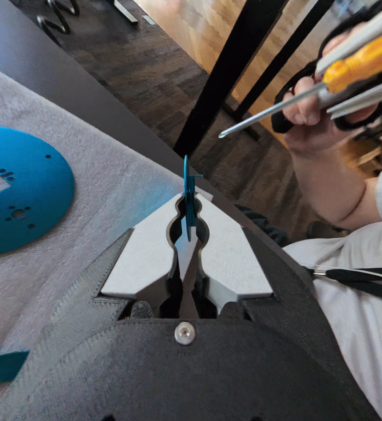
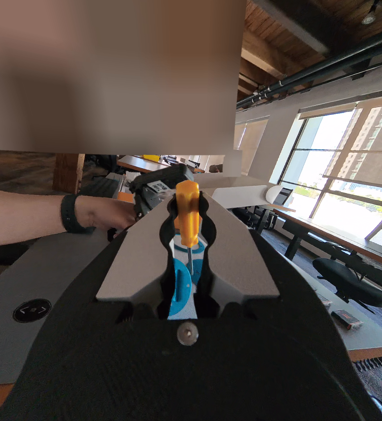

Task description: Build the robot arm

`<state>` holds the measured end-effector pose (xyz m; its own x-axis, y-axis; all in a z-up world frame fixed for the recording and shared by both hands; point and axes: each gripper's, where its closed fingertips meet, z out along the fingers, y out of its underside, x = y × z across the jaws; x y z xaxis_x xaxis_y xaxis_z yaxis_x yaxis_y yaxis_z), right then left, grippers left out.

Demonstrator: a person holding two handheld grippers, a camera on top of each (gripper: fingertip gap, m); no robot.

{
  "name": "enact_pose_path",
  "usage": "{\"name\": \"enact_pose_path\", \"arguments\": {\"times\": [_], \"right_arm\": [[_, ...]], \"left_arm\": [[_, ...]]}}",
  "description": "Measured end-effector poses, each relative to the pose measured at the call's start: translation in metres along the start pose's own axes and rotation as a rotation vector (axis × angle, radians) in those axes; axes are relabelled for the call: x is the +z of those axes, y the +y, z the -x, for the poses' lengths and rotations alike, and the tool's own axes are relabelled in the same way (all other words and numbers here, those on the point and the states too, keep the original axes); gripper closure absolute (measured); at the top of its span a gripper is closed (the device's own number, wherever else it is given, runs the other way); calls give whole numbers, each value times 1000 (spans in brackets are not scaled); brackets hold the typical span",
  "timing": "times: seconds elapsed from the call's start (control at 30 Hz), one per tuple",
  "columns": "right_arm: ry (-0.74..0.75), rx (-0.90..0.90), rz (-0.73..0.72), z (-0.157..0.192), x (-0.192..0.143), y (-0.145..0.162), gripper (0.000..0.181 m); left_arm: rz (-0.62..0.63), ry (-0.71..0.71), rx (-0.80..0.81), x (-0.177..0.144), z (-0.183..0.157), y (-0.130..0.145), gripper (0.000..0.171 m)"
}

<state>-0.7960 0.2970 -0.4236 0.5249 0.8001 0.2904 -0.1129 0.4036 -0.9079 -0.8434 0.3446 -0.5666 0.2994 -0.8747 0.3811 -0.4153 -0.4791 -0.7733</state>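
Left hand-held gripper [image 1: 188,200] clamped thin blue metal disc part [image 1: 188,182] edge-on, near surface's edge above grey felt mat [image 1: 108,173]. Right hand-held gripper [image 2: 187,205] gripped orange-handled screwdriver [image 2: 187,218] by handle, apart. Large blue round perforated plate [image 1: 25,189] lay flat on mat. Risk: narrow edge grip might let disc pivot or slip if screwdriver tip pressed it.

Daylight floods tall dark-framed windows [image 2: 335,177] right of the jaws in a loft office, where black pipes [image 2: 322,70] run beneath a timber ceiling [image 2: 274,34]; long desks [image 2: 335,237] and a black chair [image 2: 354,287] stand on dark wood flooring [image 1: 139,68].
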Motion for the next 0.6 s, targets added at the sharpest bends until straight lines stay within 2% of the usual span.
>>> {"name": "enact_pose_path", "arguments": {"times": [0.1, 0.23, 0.3, 0.47, 0.6], "right_arm": [[17, 24, -5, -5, -7, -2, 165], [20, 51, 24, -3, -10, 14, 165], [19, 56, 43, 0, -10, 22, 165], [20, 56, 30, 3, -9, 21, 164], [21, 59, 25, 4, -10, 20, 165]], "left_arm": [[-21, -161, 282, -14, -11, -5, 169], [-24, -482, 855, -30, -29, -9, 169], [-29, -584, 1077, -34, -42, -9, 168], [-20, -633, 1252, -38, -61, -4, 169], [-32, -651, 1278, -44, -69, -4, 169]]}}
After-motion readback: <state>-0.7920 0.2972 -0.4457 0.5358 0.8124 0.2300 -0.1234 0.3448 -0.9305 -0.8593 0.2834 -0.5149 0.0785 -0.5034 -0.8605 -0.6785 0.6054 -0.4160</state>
